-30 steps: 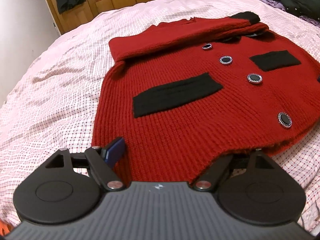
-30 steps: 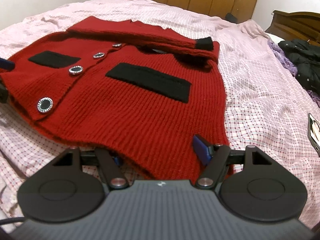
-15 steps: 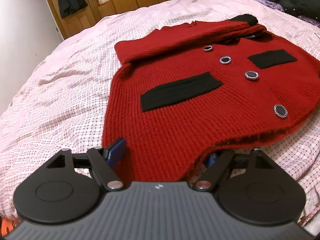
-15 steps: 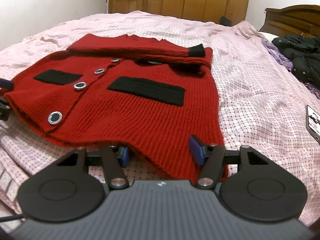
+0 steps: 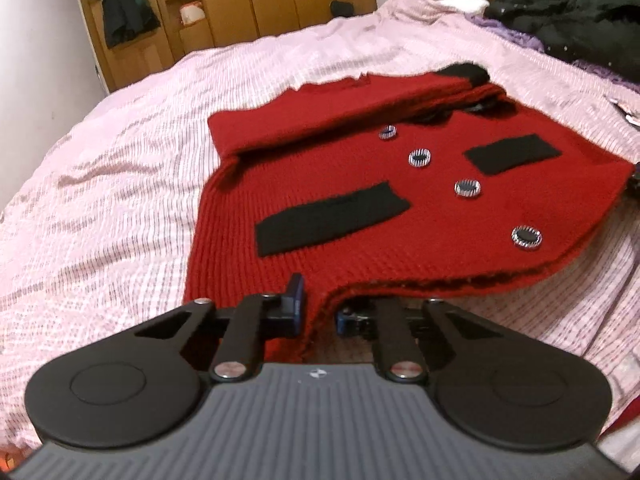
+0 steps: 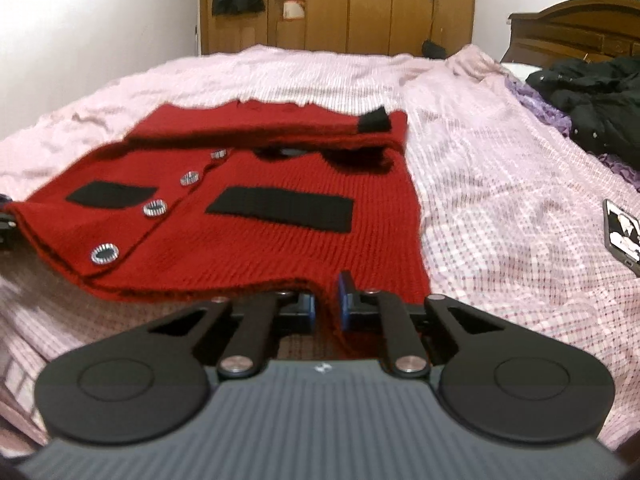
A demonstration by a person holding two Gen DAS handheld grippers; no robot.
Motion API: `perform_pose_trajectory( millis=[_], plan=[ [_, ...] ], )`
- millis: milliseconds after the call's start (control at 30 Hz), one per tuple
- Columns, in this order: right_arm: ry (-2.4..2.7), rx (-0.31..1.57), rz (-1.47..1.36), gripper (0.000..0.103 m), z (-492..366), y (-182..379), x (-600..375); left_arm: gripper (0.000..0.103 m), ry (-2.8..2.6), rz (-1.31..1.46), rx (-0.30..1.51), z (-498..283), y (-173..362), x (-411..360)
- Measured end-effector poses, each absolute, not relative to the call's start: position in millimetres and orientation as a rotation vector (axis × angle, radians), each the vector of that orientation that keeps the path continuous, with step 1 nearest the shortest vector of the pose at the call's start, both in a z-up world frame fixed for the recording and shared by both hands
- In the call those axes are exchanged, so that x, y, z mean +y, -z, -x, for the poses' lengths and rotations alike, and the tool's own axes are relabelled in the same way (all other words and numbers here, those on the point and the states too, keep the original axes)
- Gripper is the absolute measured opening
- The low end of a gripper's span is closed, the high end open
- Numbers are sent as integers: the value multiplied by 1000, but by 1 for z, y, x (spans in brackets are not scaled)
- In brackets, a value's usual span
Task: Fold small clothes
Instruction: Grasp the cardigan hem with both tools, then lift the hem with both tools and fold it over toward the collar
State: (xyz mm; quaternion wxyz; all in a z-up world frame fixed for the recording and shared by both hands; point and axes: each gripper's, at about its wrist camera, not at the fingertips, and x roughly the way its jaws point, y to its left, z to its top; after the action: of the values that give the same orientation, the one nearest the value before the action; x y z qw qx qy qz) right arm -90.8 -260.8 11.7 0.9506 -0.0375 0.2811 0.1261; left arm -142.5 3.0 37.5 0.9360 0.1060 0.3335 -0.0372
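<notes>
Left wrist view: the left hand-held gripper is clamped narrowly on the near hem of the red cardigan, its blue pads pressed onto a fold of the knit at 6 o'clock. The cardigan lies on the bed, spreading from the centre toward 2 o'clock, with the held hem raised off the sheet. A sleeve is folded across its top toward 12 o'clock. Two black pocket bands and four ringed buttons show on its front. A wooden wardrobe stands at 11 o'clock, and dark clothing is piled at 1 o'clock.

Right wrist view: the right hand-held gripper likewise pinches the cardigan at its near hem corner, the pads close together with red knit between them. The garment stretches from 6 o'clock toward 10 o'clock, its hem lifted clear of the bed. A phone lies on the sheet at 3 o'clock.
</notes>
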Motion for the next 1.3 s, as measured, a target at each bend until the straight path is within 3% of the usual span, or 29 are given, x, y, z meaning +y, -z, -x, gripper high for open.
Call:
perform_pose_trajectory(
  millis=[567,1300],
  plan=[
    [-227,401,79,9,33,-64,-247,9,22,-222,513,84,-96,5],
    [-87,301,198,9,-135,-85,-196,8,-89,-254,428,-121,-132,14]
  ],
)
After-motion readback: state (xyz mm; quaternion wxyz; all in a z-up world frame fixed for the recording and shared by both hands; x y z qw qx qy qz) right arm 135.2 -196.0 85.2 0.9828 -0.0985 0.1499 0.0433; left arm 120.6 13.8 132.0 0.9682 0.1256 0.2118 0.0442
